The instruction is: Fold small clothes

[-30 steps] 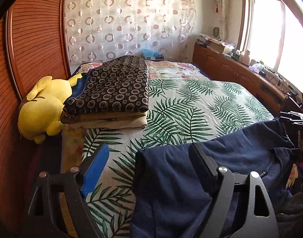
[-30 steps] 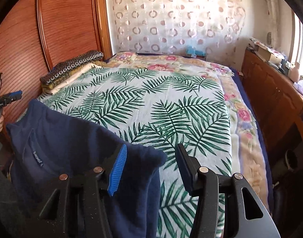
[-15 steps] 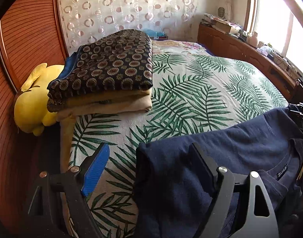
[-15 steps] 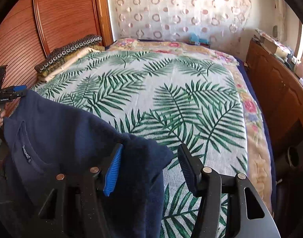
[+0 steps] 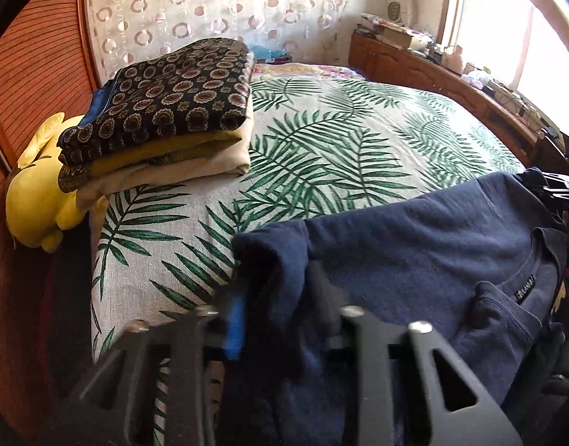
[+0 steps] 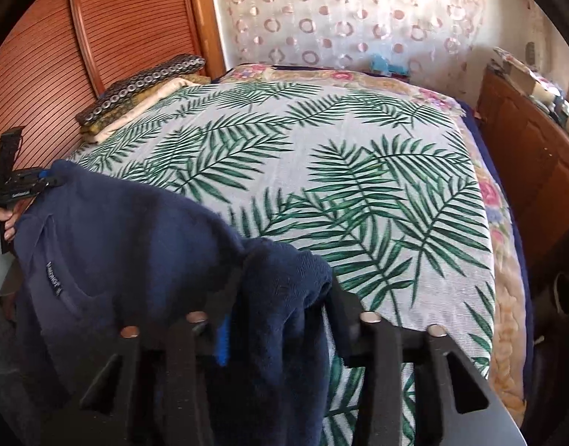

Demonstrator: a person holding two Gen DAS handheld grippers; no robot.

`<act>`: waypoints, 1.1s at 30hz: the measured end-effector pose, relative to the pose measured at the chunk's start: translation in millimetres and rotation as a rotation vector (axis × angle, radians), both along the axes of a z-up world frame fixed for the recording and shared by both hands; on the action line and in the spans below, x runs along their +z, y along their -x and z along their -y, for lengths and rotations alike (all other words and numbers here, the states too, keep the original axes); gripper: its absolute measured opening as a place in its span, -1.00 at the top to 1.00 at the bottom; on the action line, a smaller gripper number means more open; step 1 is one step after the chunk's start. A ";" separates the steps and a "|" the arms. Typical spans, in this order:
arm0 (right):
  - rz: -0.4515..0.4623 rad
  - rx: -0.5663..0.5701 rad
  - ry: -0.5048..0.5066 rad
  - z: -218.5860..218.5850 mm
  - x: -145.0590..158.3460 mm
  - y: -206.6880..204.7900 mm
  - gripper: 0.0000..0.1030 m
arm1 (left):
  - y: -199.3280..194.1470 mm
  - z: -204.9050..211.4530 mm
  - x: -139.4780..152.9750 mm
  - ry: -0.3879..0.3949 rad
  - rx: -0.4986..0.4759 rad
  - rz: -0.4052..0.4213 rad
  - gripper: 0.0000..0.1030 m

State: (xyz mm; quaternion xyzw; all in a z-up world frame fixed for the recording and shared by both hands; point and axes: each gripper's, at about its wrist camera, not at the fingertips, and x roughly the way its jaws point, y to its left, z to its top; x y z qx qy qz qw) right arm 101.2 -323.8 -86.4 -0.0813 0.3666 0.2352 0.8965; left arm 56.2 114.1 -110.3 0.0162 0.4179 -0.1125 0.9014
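Observation:
A navy blue shirt point(image 5: 414, 245) hangs stretched between my two grippers over the near edge of the bed; its collar label shows at the right. My left gripper point(image 5: 277, 304) is shut on the shirt's left corner, the cloth bunched between its jaws. In the right wrist view the same shirt point(image 6: 135, 230) spreads to the left, and my right gripper point(image 6: 280, 308) is shut on its right corner. The left gripper shows there at the far left point(image 6: 20, 186), clamped on the cloth.
The bed point(image 5: 340, 141) has a palm-leaf cover. A stack of folded clothes point(image 5: 161, 119) lies at its left side by the wooden headboard, also in the right wrist view point(image 6: 135, 89). A yellow plush toy point(image 5: 39, 200) sits beside it. A wooden sideboard point(image 6: 526, 156) runs along the right.
Both grippers have closed on the shirt's corners. Both moved forward over the bed, so the folded stack looms closer in the left wrist view.

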 end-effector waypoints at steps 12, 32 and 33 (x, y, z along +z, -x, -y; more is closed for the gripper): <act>0.176 0.048 -0.117 12.4 43.8 62.3 0.65 | 61.7 13.5 105.4 0.113 -0.076 0.281 0.84; 0.658 0.080 -0.102 55.9 303.1 214.8 0.67 | 147.9 19.5 345.7 0.210 -0.212 0.776 0.84; 0.680 0.079 -0.094 54.9 311.2 220.3 0.67 | 149.4 16.7 353.6 0.204 -0.203 0.793 0.84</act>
